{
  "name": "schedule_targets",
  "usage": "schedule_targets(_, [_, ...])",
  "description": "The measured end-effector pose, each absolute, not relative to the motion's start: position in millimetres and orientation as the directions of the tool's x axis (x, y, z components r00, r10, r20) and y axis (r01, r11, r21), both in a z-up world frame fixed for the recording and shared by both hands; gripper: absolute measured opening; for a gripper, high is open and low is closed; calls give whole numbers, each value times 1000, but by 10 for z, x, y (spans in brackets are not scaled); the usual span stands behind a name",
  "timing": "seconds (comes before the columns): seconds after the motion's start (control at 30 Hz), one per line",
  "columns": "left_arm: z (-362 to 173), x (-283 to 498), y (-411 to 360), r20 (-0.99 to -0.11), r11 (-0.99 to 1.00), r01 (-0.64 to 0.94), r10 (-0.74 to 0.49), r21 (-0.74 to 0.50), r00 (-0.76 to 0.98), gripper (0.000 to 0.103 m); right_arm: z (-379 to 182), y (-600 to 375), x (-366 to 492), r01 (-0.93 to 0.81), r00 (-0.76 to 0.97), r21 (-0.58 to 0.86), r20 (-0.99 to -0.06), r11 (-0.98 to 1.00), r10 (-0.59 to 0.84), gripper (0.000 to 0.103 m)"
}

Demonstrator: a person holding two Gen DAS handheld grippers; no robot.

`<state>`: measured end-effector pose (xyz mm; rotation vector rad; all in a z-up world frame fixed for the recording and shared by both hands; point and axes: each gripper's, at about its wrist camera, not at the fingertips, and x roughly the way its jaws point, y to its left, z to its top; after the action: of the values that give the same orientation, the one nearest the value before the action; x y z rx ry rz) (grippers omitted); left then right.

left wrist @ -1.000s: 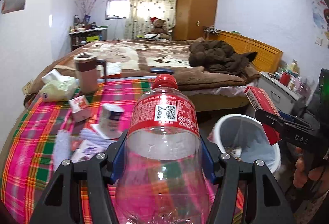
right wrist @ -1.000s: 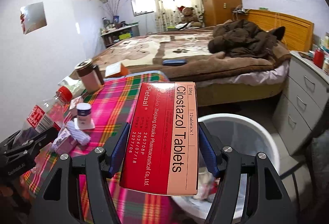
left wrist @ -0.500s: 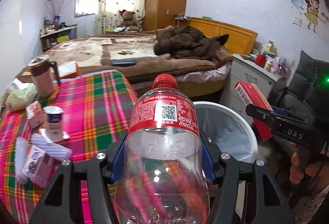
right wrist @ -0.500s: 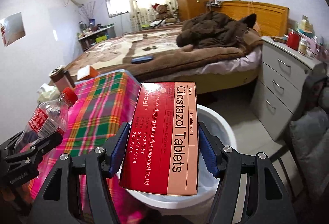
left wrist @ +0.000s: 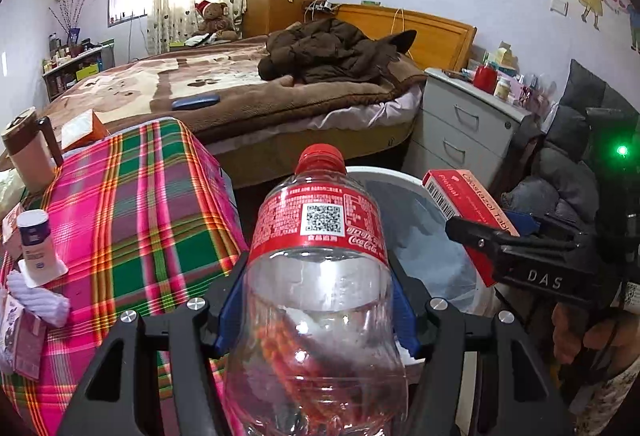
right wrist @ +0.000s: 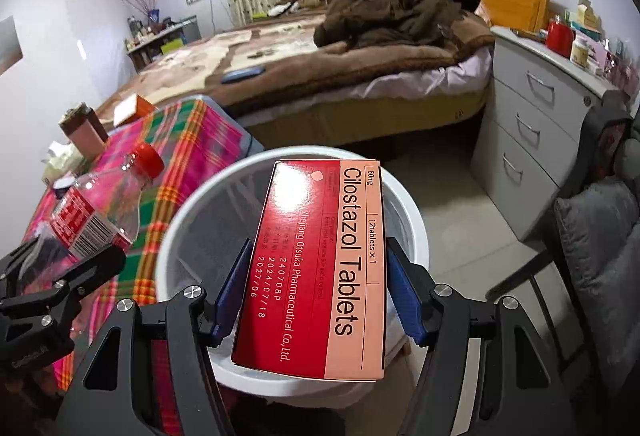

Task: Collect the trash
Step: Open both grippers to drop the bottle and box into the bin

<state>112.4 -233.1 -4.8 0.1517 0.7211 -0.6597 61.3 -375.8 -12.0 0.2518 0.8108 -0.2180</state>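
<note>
Right wrist view has the right gripper [right wrist: 316,300] clamped across the width of a red tablet box [right wrist: 320,268], blue pads pressing its two long sides, the box's long axis running away from the camera and tipping downward; directly beyond and beneath the box's far end gapes the white trash bin [right wrist: 404,204], its rim ringing the box on both sides, so the box appears to hang over the mouth rather than beside it; the bin stands on the floor just right of the plaid-covered table [right wrist: 188,152].

Left wrist view shows the left gripper [left wrist: 318,300] clamped on the clear body of an empty cola bottle [left wrist: 320,236], red cap pointing away toward the bed, long axis in line with the fingers; from here the bin [left wrist: 376,174] lies ahead and slightly right, its near rim hidden behind the bottle, the table's edge just to the left; the bottle seems to sit at the bin's left edge, not yet squarely over the opening.

Judging by this, the right hand is the nearer to a drop: spreading those jaws should let the box slide end-first into the bin; the left needs to carry rightward and a little farther before letting go, lest the bottle strike the rim or fall on the table side.
</note>
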Motion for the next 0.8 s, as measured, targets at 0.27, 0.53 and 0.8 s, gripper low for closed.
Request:
schedule_targets(0.27, [-44, 1177, -2369, -646, 785, 609, -526, -118, 553, 72, -237, -3842, 689, 283, 637, 145, -768, 948, -73, 67])
schedule_targets(0.53, [-8, 1175, -2266, -639, 793, 595, -526, -128, 562, 73, -221, -3852, 640, 296, 648, 161, -758, 942, -74, 67])
schedule_targets(0.8, [106, 1115, -2122, -616, 799, 587, -530, -132, 583, 73, -124, -3783, 614, 296, 671, 167, -737, 940, -80, 67])
